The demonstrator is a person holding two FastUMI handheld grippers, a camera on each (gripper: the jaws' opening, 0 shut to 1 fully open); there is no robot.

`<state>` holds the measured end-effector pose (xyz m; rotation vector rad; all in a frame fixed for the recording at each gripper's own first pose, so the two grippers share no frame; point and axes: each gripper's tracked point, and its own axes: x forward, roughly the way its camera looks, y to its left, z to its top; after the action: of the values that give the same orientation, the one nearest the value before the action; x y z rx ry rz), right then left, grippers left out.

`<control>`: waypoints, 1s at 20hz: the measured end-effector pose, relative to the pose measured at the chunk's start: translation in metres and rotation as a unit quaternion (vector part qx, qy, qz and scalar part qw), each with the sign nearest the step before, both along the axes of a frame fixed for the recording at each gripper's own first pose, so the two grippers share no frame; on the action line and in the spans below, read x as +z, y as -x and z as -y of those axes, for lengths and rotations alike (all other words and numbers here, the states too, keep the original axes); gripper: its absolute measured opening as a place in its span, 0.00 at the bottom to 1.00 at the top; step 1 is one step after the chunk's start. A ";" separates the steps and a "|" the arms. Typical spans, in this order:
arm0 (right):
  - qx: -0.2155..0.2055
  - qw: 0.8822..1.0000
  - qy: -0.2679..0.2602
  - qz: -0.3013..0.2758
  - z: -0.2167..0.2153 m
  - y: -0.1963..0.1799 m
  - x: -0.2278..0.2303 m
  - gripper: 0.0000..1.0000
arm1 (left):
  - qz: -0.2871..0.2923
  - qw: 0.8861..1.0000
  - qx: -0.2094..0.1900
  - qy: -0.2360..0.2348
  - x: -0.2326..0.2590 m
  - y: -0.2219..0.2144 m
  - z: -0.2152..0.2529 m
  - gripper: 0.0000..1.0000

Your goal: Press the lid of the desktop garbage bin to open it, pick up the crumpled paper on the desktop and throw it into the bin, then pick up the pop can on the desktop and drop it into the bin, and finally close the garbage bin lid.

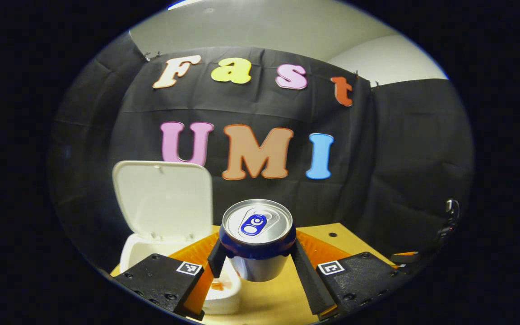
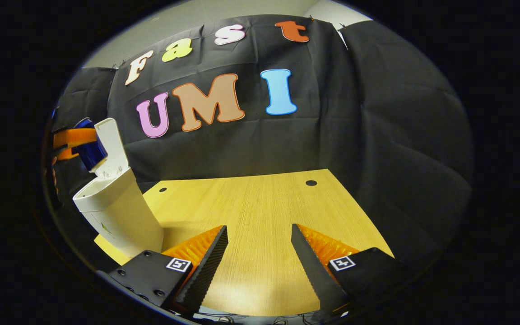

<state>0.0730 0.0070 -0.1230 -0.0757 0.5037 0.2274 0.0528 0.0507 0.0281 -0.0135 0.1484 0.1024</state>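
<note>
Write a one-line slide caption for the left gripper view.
Left gripper holds the pop can upright above the table, beside the white bin with its lid open.

White bin [image 1: 151,253] and lid [image 1: 163,198]; blue pop can [image 1: 257,243] beside it, silver top, blue tab; pale yellow wood-grain table [image 2: 260,203].

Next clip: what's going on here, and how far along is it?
The left claw is shut on the pop can and holds it upright in the air by the white desktop bin, whose lid stands open. The right gripper view shows the same can up at the open lid. The right claw is open and holds nothing, over the wooden desktop. The can is not yet dropped.
</note>
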 end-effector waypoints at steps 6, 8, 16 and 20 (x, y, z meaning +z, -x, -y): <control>0.002 1.000 0.004 0.002 -0.025 0.010 -0.005 0.95 | -0.034 0.997 0.058 -0.035 -0.029 0.010 -0.081 0.78; 0.000 1.000 0.002 0.000 -0.032 0.013 -0.006 0.95 | -0.046 0.997 0.059 -0.024 -0.043 0.014 -0.090 0.78; -0.008 1.000 0.002 -0.002 -0.037 0.017 -0.005 0.95 | -0.039 0.997 0.067 -0.016 -0.048 0.012 -0.106 0.93; -0.013 1.000 -0.004 0.006 -0.035 0.015 0.000 0.95 | -0.006 0.997 0.067 -0.027 -0.014 0.010 -0.107 0.92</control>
<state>0.0584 0.0417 -0.1227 -0.0629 0.4915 0.2032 0.0424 0.1576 0.0145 0.0318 0.1557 0.2408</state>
